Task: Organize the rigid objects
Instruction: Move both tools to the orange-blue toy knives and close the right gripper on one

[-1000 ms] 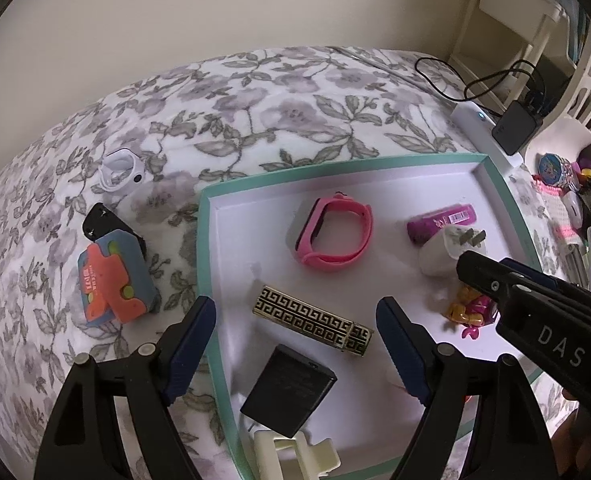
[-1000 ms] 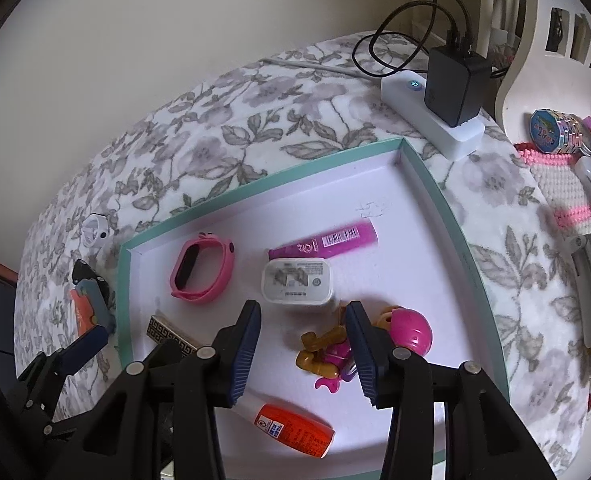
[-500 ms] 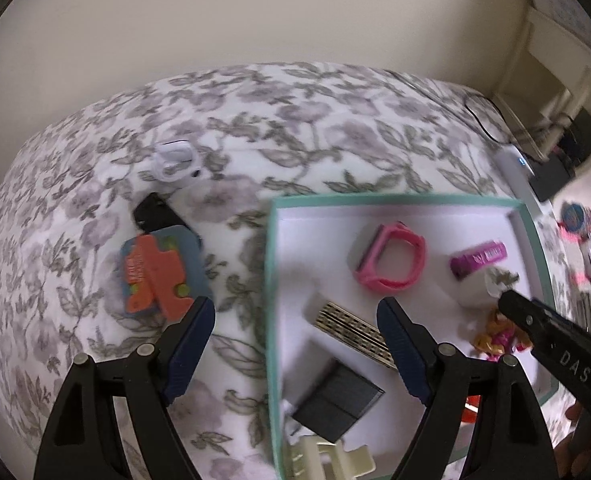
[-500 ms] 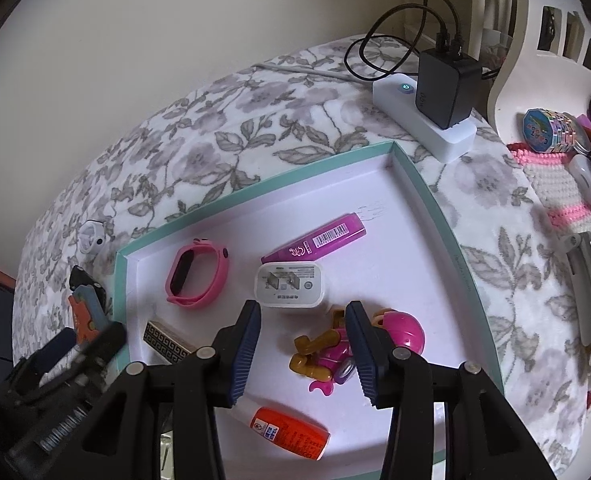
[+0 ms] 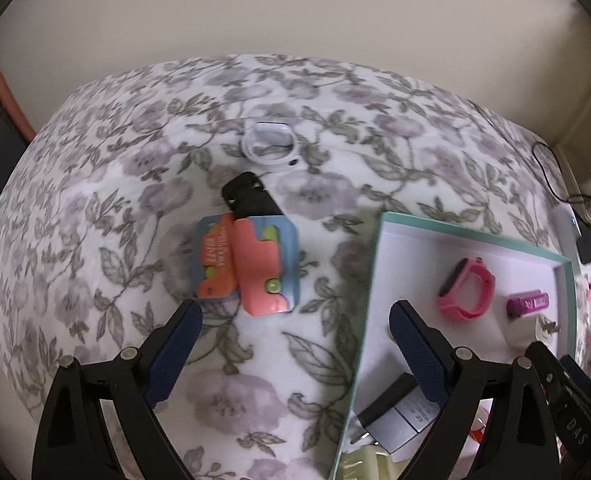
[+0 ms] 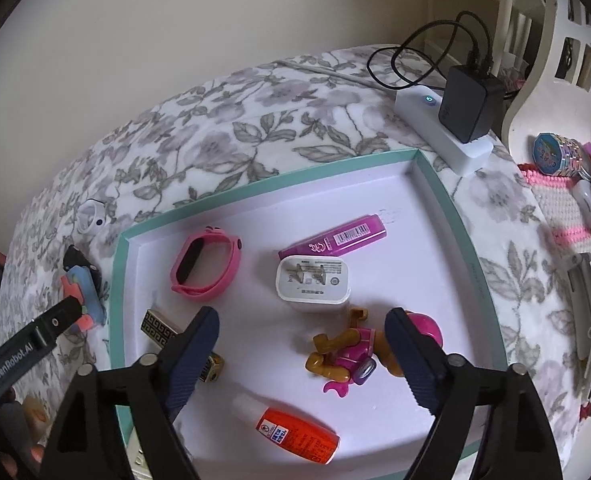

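Note:
A teal-rimmed white tray lies on the floral cloth. In it are a pink watch band, a magenta tube, a white plug adapter, a pink-helmeted toy figure, an orange glue bottle and a gold patterned bar. My right gripper hovers over the tray just short of the figure, jaws opening, nothing between them. My left gripper hangs over the cloth left of the tray, jaws opening and empty, below a blue-and-orange card pack.
A black item and a white earbud case lie on the cloth beyond the card pack. A white power strip with a black charger sits behind the tray. Clutter and a white chair crowd the right side.
The left gripper has swung left, off the tray and over the cloth near the card pack, and widened. The right gripper stayed over the tray and its jaws have spread wide.

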Available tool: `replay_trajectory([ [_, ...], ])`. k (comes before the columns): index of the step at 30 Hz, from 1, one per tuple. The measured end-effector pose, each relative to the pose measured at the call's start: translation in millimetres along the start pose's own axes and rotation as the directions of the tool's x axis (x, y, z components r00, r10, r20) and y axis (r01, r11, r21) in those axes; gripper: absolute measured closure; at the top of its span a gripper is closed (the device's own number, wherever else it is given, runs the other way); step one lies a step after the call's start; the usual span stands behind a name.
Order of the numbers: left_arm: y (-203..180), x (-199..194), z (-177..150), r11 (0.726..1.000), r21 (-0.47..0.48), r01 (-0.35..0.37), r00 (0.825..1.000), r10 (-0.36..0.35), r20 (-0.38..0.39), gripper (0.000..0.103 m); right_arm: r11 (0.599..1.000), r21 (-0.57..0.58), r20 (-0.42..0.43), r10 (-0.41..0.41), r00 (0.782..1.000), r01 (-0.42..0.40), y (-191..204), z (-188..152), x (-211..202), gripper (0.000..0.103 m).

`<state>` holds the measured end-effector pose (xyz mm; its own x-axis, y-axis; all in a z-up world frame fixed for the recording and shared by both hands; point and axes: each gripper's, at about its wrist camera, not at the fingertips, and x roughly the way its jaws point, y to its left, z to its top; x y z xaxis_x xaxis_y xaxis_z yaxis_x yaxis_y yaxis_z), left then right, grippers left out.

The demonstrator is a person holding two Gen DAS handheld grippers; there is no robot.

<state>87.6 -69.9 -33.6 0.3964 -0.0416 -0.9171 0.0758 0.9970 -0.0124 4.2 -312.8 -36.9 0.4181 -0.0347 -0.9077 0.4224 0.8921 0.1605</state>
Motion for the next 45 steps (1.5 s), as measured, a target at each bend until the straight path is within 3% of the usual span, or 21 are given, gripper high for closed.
replay_trajectory([
  [4,11,0,1,0.999,-0.040,0.007,1.000,-0.007,0.005,0.008,1.000,-0.013,0.013,-0.005,1.000,0.005,2,-1,0,0.011],
  [5,13,0,2,0.999,-0.045,0.008,1.000,-0.008,0.006,0.008,1.000,-0.014,0.015,-0.004,1.000,0.004,3,-1,0,0.001],
  [6,14,0,2,0.999,-0.049,0.008,1.000,-0.008,0.007,0.008,1.000,-0.014,0.019,-0.002,1.000,0.002,3,0,0,0.000],
  [15,37,1,8,0.994,-0.105,0.021,1.000,-0.019,0.019,0.008,0.999,-0.039,0.071,0.011,0.997,-0.009,11,-1,-6,0.000],
  [26,92,3,16,0.983,-0.180,-0.030,0.995,0.046,0.084,0.008,0.994,-0.104,0.158,0.053,0.986,-0.037,38,-3,-13,0.000],
  [30,123,11,15,0.966,-0.256,-0.027,0.997,0.043,0.057,0.008,0.989,-0.120,0.077,0.099,0.992,-0.089,54,-4,-2,0.000],
  [38,174,16,15,0.932,-0.359,-0.047,0.997,0.067,0.043,0.008,0.968,-0.225,0.048,0.123,0.991,-0.109,104,-13,6,0.000],
  [45,175,24,20,0.940,-0.338,-0.047,0.998,0.059,0.027,0.008,0.948,-0.267,0.032,0.189,0.981,-0.174,148,-8,7,0.000],
])
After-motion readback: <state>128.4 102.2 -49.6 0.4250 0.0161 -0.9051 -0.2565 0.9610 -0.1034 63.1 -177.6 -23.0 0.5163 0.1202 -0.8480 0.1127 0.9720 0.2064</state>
